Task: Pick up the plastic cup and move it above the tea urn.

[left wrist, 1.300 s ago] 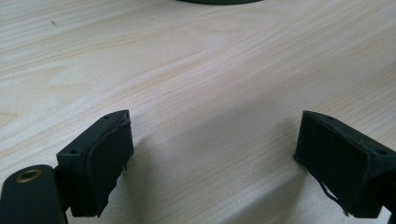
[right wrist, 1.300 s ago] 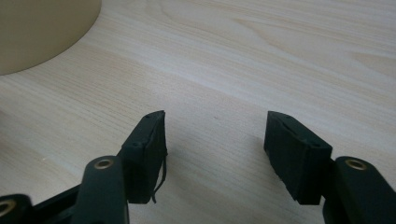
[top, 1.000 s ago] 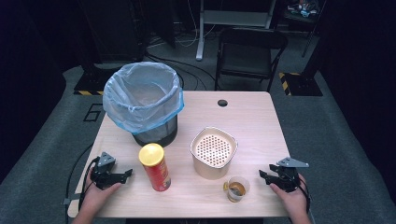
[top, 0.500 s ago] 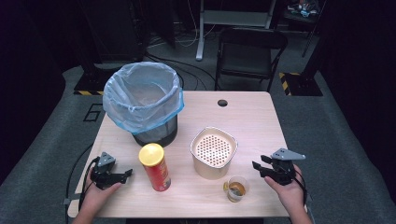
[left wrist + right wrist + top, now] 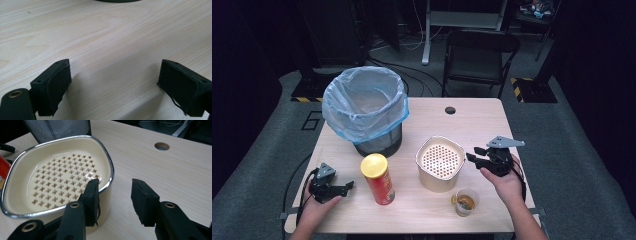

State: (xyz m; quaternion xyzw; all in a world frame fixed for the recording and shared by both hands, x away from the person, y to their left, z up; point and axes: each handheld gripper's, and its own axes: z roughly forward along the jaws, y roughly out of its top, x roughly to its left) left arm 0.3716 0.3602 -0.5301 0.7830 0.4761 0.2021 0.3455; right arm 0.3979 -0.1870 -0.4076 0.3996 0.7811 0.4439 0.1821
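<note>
A cream pot with a perforated bottom stands at the middle of the wooden table. Just to its right, above the tabletop, a hand holds my right gripper, pointing left at the pot's rim. In the right gripper view the jaws have just been closing; they stand open with bare table in the gap, and the pot is close on their left. My left gripper rests near the front left corner, open over bare wood. A red can with a yellow lid stands between it and the pot.
A black mesh bin lined with a blue bag stands at the back left. A small clear cup with brown liquid sits near the front edge, below the right hand. A cable hole lies at the back. A folding chair stands behind the table.
The right gripper has risen from the table beside the cup and moved away from the front edge toward the pot's right side, its jaws narrower. The left gripper has stayed put.
</note>
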